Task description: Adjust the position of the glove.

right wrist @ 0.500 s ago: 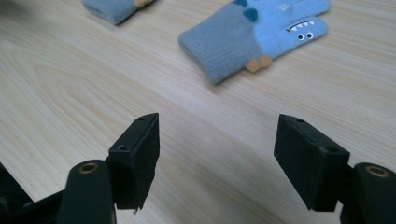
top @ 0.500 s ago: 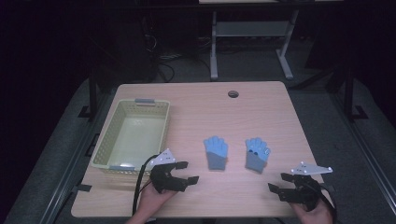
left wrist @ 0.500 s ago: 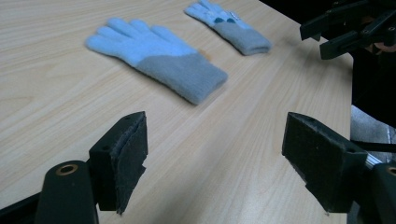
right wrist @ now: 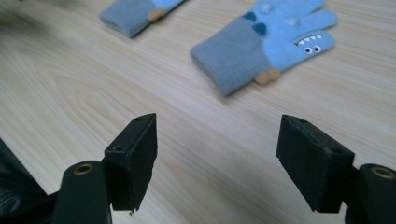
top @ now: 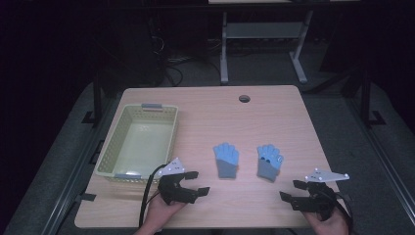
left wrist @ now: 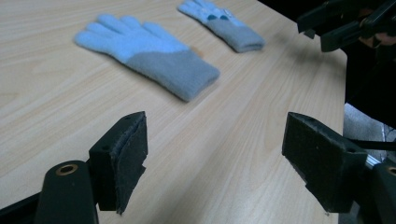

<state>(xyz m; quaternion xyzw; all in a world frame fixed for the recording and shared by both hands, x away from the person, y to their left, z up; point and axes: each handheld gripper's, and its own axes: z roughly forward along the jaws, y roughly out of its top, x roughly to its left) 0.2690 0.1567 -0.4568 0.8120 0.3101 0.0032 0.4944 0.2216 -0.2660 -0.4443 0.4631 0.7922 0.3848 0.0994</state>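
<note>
Two light-blue gloves with grey cuffs lie flat side by side on the wooden table, fingers pointing away from me. The left glove is plain. The right glove has a small toothy face and dark spots. My left gripper hovers open near the front edge, left of and nearer than the left glove, jaws empty. My right gripper is open too, right of and nearer than the right glove, holding nothing.
A pale yellow-green plastic basket stands empty on the table's left side, just behind my left gripper. A round cable hole sits near the far edge. Beyond the table are a dark floor and a metal desk frame.
</note>
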